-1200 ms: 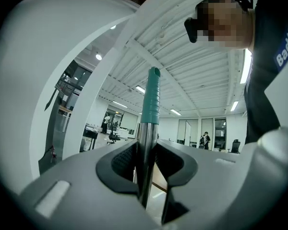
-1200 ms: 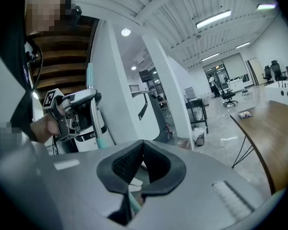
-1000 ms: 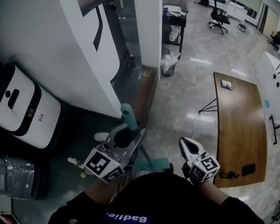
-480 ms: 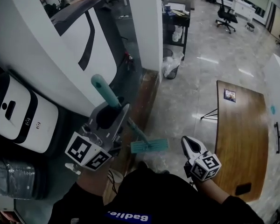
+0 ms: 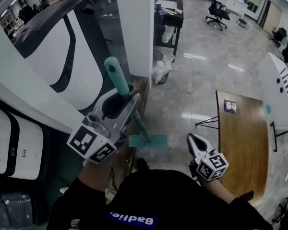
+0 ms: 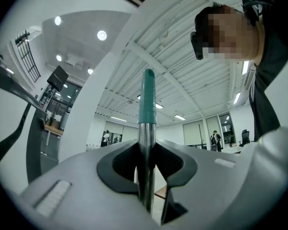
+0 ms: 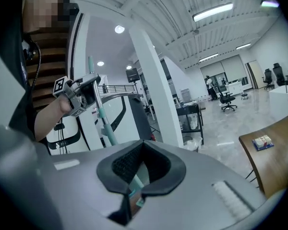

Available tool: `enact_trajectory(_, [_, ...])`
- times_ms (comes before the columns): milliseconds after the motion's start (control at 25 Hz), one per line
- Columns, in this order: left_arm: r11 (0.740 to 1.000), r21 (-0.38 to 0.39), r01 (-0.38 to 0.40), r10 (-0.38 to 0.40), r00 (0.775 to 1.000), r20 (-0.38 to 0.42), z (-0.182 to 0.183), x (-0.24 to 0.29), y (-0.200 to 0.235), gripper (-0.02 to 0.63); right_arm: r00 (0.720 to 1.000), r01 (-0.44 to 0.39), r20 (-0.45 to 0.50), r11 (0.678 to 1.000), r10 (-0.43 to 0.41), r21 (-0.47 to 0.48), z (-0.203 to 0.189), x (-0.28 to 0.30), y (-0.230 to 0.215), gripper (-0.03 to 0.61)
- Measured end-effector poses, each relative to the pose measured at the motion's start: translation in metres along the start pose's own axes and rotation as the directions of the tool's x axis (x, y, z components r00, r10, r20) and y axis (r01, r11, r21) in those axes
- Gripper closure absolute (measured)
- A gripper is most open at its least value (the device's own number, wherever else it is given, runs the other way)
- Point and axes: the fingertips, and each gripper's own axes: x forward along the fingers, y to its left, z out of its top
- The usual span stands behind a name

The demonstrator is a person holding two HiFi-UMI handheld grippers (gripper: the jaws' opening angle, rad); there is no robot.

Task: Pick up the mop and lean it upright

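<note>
Beside the pillar (image 5: 134, 28), left tongs (image 5: 131, 93) clamp the mop (image 5: 116, 75) by its stiff, likely light pole; right tongs (image 5: 195, 141) closed, empty.

head: steeply down | left gripper view: upward | right: across room | shared: mop (image 5: 116, 75), close

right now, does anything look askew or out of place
Only the mop: clamped in the left gripper, its handle slants rather than standing upright, with the teal head near the white pillar. Nothing looks spilled or broken.
</note>
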Motion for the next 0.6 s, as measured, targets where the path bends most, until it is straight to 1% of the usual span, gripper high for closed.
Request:
enact_trajectory(120, [0.998, -0.021, 0.063, -0.063, 0.998, -0.007, -0.013, 0.025, 0.036, 0.503, 0.999, 0.023, 0.032, 1.0, -0.023, -0.017, 0.018, 0.035, -0.007, 0.574])
enact_trajectory(240, [0.995, -0.03, 0.094, -0.095, 0.995, -0.029, -0.026, 0.046, 0.064, 0.503, 0.999, 0.035, 0.025, 0.999, -0.034, -0.006, 0.024, 0.062, -0.014, 0.574])
enact_trajectory(440, [0.995, -0.032, 0.093, -0.095, 0.993, -0.064, -0.038, 0.079, 0.108, 0.503, 0.999, 0.037, 0.006, 0.999, -0.037, 0.015, 0.032, 0.098, -0.041, 0.574])
enact_trajectory(600, [0.997, -0.025, 0.072, -0.074, 0.994, -0.075, -0.047, 0.113, 0.154, 0.503, 1.0, -0.014, -0.005, 1.0, 0.014, 0.022, 0.047, 0.148, -0.074, 0.574])
